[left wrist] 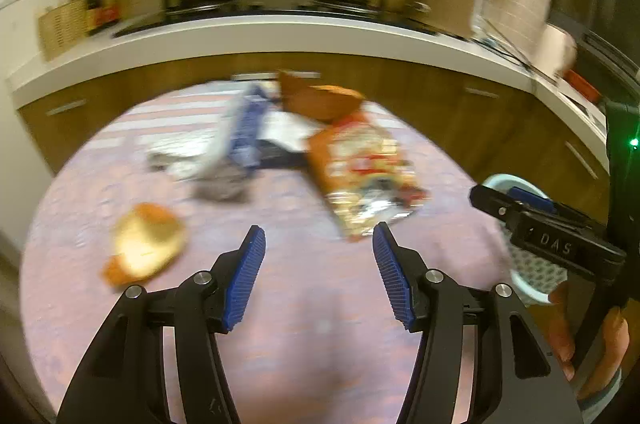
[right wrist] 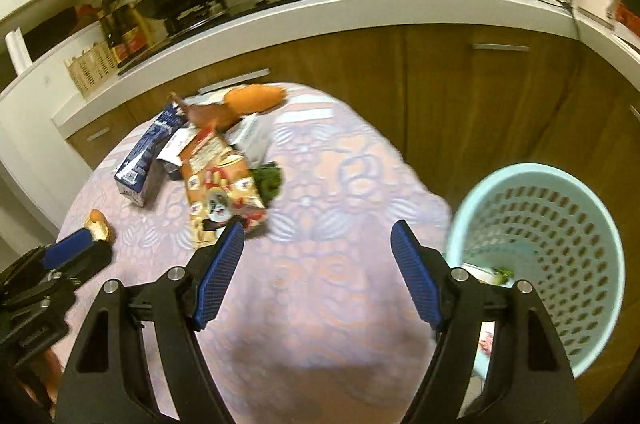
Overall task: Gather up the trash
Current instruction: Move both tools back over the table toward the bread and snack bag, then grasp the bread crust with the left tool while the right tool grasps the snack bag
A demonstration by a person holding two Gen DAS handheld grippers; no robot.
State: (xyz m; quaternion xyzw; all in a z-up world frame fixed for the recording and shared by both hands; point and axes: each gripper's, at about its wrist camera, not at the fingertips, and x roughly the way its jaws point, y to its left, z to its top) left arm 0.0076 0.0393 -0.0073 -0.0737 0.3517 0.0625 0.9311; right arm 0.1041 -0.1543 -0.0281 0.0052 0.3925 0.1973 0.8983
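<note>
left hand-held gripper (left wrist: 319,244): released, jaws wide, nothing between them; hovers over the near left of the surface (right wrist: 320,304), closest to the bread piece (left wrist: 146,244), likely its pick.
right hand-held gripper (right wrist: 318,242): released, empty; sits between the snack bag (right wrist: 222,183) and the basket (right wrist: 560,244).
trash: snack bag, blue carton (right wrist: 150,151) and orange wrapper (right wrist: 248,99) heaped at the far side; bread piece apart, near left.
basket: off the surface's right edge, tilted mouth toward the hand-held grippers; some scraps inside.
</note>
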